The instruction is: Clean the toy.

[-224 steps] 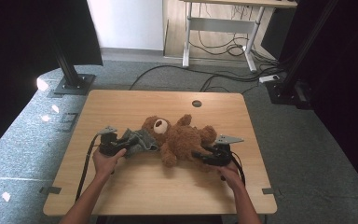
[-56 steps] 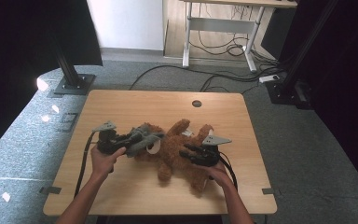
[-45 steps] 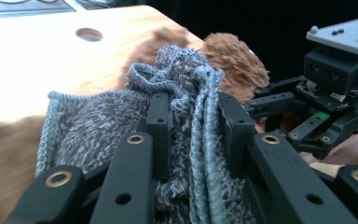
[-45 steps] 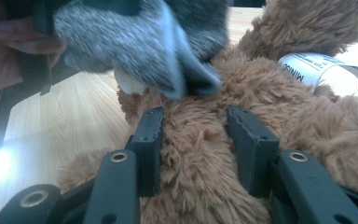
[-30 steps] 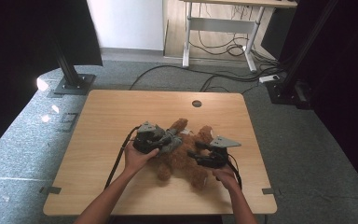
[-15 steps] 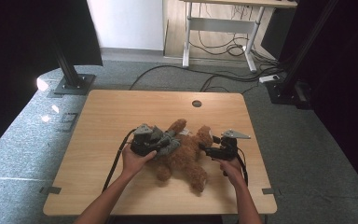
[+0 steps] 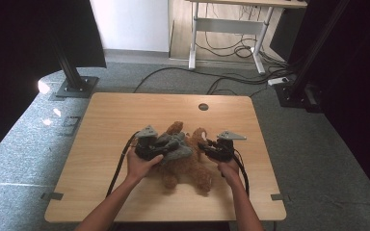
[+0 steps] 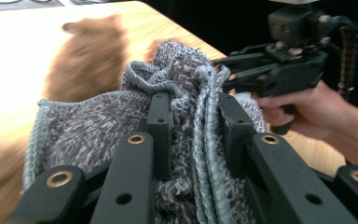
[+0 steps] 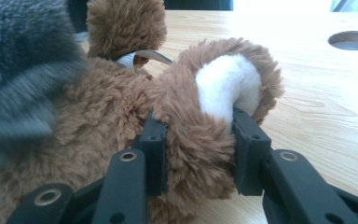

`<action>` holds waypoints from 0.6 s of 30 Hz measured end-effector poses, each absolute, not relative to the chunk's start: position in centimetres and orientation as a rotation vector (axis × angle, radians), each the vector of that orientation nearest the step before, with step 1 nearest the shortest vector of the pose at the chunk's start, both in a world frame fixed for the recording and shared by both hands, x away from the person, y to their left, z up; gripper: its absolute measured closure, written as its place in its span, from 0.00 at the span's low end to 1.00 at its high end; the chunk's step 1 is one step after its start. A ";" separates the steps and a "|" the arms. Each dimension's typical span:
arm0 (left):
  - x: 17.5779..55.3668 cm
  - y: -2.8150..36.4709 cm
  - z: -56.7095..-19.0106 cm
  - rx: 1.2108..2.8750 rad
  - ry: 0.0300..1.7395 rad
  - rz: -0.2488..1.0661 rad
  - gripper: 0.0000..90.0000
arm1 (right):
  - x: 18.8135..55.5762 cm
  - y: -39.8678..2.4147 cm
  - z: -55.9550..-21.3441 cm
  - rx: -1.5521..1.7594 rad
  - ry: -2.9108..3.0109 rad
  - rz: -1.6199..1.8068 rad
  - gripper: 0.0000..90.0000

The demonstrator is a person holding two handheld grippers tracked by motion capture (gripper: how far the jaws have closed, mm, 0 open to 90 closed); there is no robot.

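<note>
A brown teddy bear (image 7: 189,166) lies on the wooden table (image 7: 125,115), limbs spread. A grey knitted garment (image 7: 176,149) is bunched over its upper body. My left gripper (image 7: 169,145) comes in from the left and is shut on a thick fold of that garment (image 8: 98,126), jaws (image 8: 193,100) pressed into the knit. My right gripper (image 7: 204,144) comes in from the right. Its jaws have just been closing and now squeeze a bear's paw (image 9: 223,79) with a white pad, gripper (image 9: 198,119) shut on it. The bear's head is hidden by the garment.
A round cable hole (image 7: 203,106) sits near the table's far edge. Bare wood (image 9: 317,93) lies behind and right of the bear. Cables trail from both grippers toward the near edge. A black stand base (image 7: 74,86) and a desk frame (image 7: 224,29) stand on the floor beyond.
The right gripper drew back to the right, then came in leftward and closed on the bear's paw. The left gripper kept its hold on the garment and hardly moved.
</note>
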State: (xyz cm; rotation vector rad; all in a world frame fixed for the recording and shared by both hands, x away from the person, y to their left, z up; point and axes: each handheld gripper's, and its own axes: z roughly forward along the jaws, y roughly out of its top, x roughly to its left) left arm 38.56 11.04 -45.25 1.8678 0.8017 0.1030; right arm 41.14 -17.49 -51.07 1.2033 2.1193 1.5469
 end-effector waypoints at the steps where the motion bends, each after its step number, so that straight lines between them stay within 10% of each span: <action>1: 38.7 10.2 -45.2 1.876 0.796 0.094 0.77 | 41.1 -17.4 -51.1 1.201 2.119 1.553 0.70; 7: 39.8 6.1 -46.0 1.942 0.829 0.143 0.76 | 40.8 -17.7 -51.3 1.197 2.101 1.539 0.73; 18: 39.3 10.3 -46.5 1.874 0.903 0.149 0.78 | 40.6 -17.8 -51.3 1.181 2.116 1.552 0.75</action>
